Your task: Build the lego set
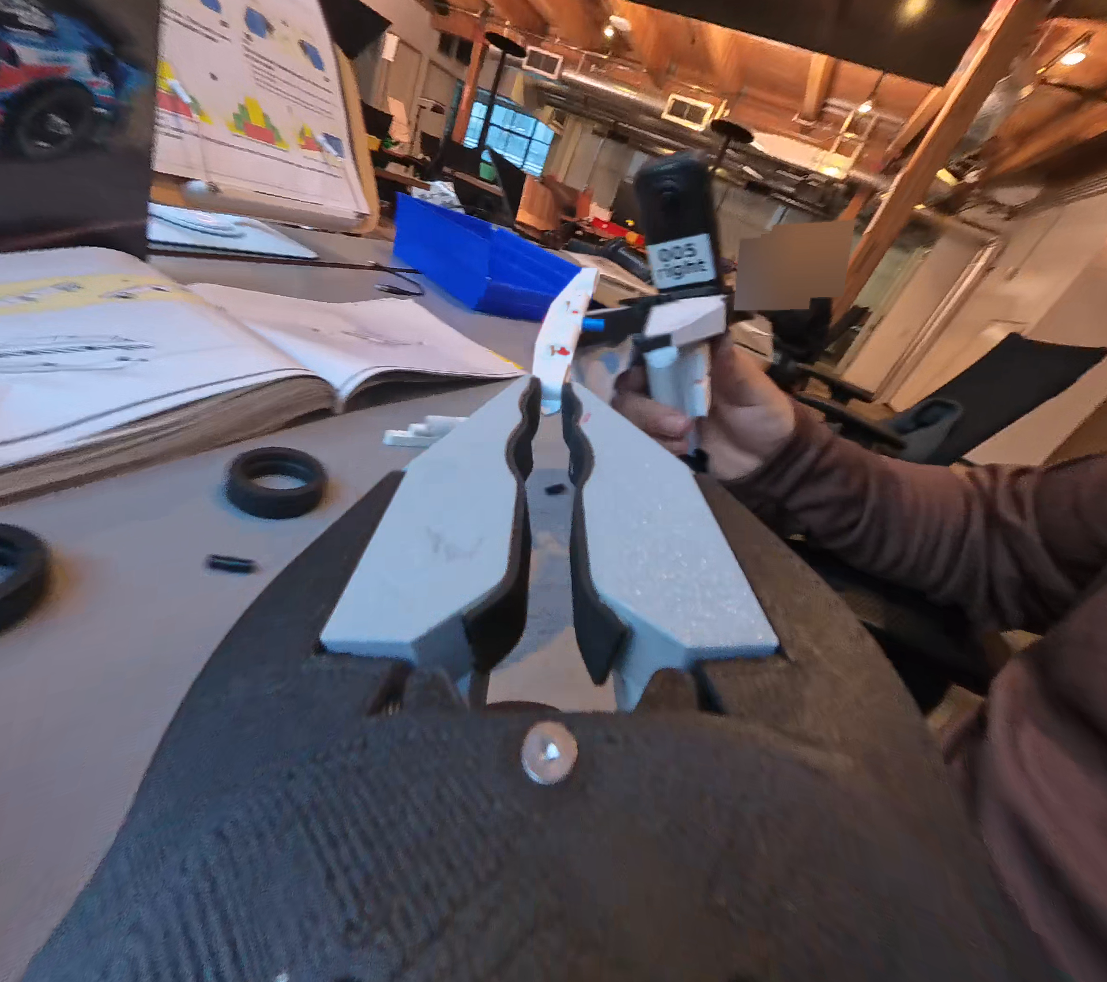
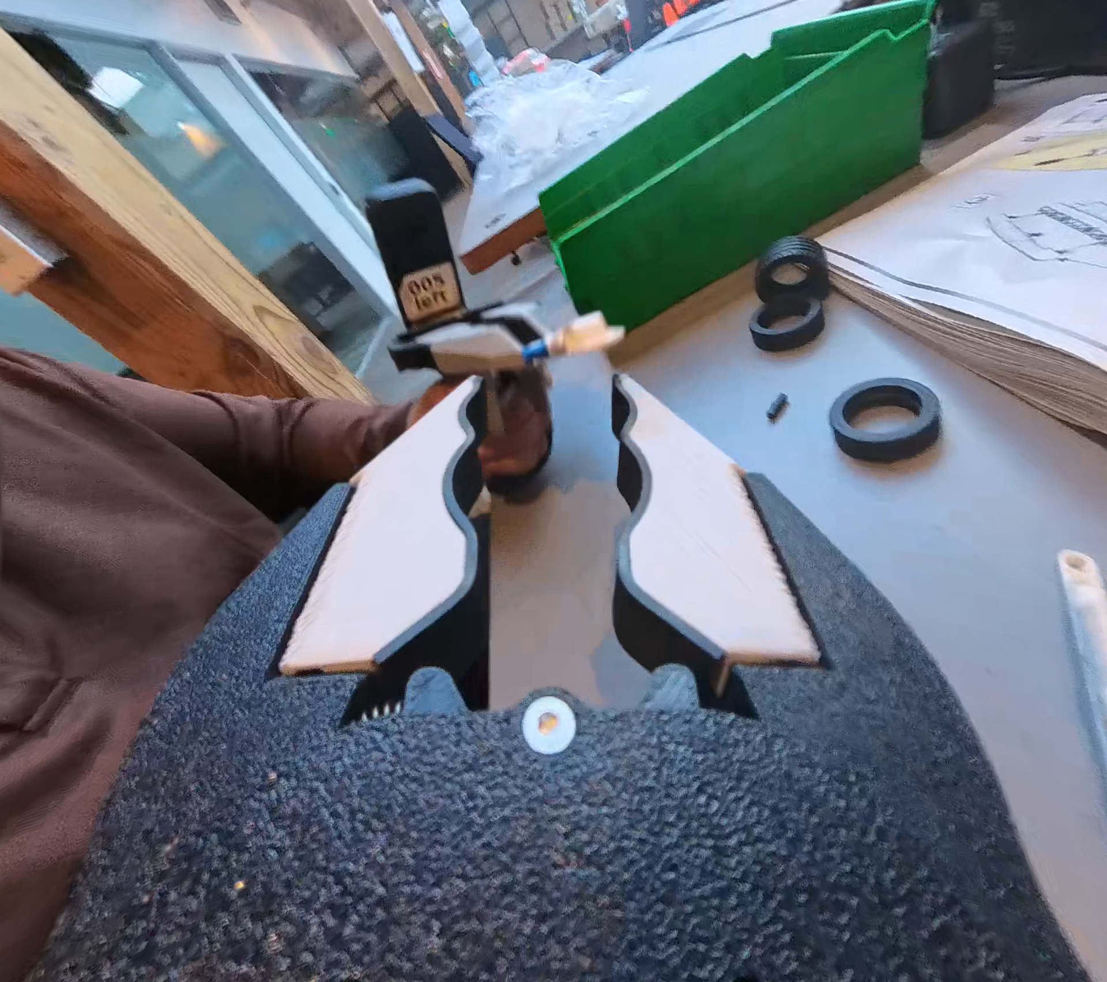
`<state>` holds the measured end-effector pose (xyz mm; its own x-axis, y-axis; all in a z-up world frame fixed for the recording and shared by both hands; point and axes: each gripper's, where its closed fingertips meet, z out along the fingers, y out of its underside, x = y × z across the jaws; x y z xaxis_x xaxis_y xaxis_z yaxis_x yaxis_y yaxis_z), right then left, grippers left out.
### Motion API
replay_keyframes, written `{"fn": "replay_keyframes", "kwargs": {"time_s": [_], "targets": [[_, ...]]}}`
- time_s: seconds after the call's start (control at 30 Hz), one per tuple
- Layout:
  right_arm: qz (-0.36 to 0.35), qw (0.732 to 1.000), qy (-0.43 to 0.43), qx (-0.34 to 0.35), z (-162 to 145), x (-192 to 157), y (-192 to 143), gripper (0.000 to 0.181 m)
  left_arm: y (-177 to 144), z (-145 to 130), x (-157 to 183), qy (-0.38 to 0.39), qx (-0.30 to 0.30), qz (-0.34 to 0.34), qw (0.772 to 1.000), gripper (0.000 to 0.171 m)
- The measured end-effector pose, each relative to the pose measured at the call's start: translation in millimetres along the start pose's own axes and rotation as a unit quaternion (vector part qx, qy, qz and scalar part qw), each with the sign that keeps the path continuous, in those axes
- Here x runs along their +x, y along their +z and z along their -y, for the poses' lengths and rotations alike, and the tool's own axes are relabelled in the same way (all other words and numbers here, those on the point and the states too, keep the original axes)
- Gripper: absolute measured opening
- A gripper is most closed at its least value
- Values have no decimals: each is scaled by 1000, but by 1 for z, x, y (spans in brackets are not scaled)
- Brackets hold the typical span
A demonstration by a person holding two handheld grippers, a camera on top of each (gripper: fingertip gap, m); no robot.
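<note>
The left tool (image 1: 548, 402) pinches the lower end of a curved white plastic lego panel with red specks (image 1: 563, 339), whose long axis rises nearly upright above the grey surface (image 1: 150, 624). The right tool (image 2: 548, 402), facing that panel, is spread and empty.
</note>
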<state>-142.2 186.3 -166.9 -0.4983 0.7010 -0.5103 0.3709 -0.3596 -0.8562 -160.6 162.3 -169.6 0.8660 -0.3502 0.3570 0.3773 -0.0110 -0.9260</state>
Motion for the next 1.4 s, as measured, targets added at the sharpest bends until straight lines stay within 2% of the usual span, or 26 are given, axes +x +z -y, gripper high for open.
{"fn": "replay_keyframes", "kwargs": {"time_s": [0.07,0.1,0.13,0.27,0.4,0.5,0.57,0.67,0.8,0.9,1.0,1.07,1.13,1.27,1.4], "targets": [[34,999,15,20,6,-9,6,40,6,-7,8,-16,-1,-6,1000,4],[44,998,19,30,9,-11,7,31,7,-8,10,-23,4,-9,1000,4],[45,998,21,38,11,-11,8,25,8,-9,11,-30,7,-10,999,4],[30,999,23,29,11,-3,12,24,12,-17,5,-68,-16,1,998,4],[-20,999,-27,-37,6,8,18,24,16,-29,-8,-87,-60,24,994,6],[-107,974,-153,-133,7,27,19,24,17,-41,-13,-104,-112,14,988,26],[-137,944,-215,-209,8,37,20,25,12,-40,-21,-83,-128,25,988,30],[-130,880,-289,-354,-9,47,23,25,-1,-51,-43,-3,-208,55,977,45],[-135,742,-397,-523,-41,75,22,25,-18,-63,-65,111,-290,80,947,50],[-120,665,-437,-593,-63,84,25,25,-24,-62,-63,140,-295,53,944,48],[-104,621,-466,-621,-78,88,27,25,-26,-59,-54,135,-284,13,949,50],[-101,621,-477,-614,-79,88,31,24,-28,-62,-52,139,-294,3,946,50],[-90,640,-471,-601,-79,82,35,26,-28,-68,-51,144,-310,0,940,52],[-94,697,-439,-560,-65,66,25,34,-27,-73,-50,147,-327,-3,934,54],[-167,773,-387,-474,-46,60,-4,34,-13,-70,-50,156,-325,-3,933,60]]}}
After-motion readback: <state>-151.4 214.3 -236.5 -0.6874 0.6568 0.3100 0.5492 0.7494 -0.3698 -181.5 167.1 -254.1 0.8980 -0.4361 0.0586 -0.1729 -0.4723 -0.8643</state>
